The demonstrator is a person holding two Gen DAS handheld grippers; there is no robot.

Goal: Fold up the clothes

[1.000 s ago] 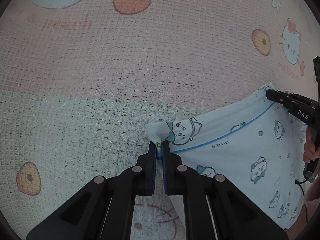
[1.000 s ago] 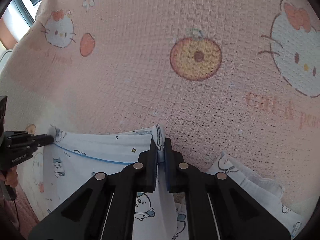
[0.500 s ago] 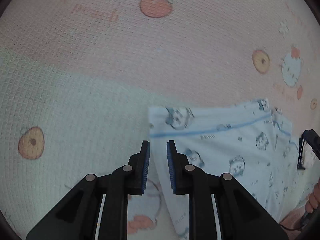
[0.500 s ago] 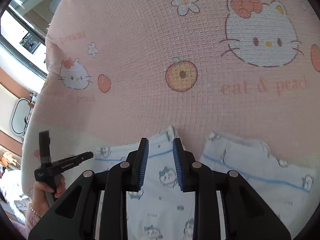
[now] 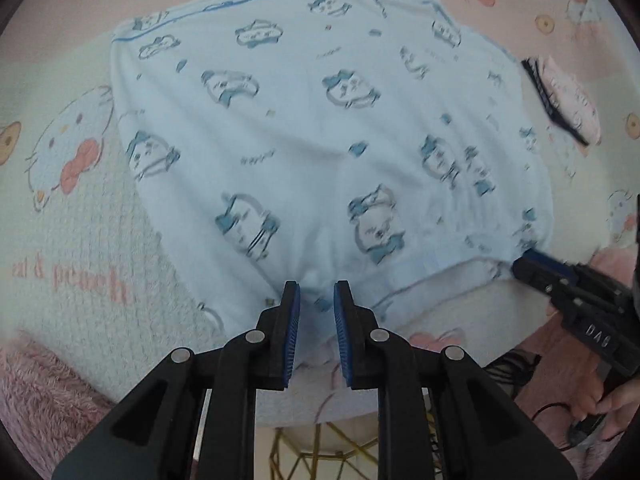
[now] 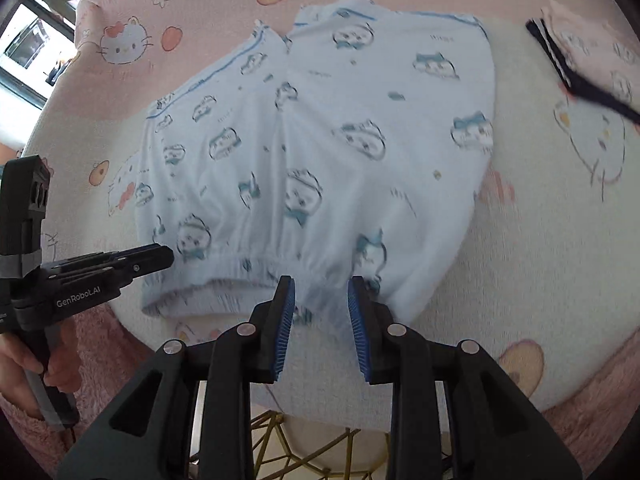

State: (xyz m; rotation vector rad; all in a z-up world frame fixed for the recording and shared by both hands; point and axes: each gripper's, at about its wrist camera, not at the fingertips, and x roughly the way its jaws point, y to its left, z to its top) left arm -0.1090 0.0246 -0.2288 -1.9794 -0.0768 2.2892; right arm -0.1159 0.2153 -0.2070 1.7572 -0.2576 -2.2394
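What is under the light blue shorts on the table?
The shorts lie flat on a pink cat-print cloth, which shows all around them. Whatever is directly beneath the fabric is covered and cannot be seen.

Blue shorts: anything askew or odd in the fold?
Mostly tidy. The blue shorts lie flat on the pink blanket, but the far hem corners do not line up: one layer's corner sticks out past the other. The elastic waistband is bunched. Both grippers are open at it.
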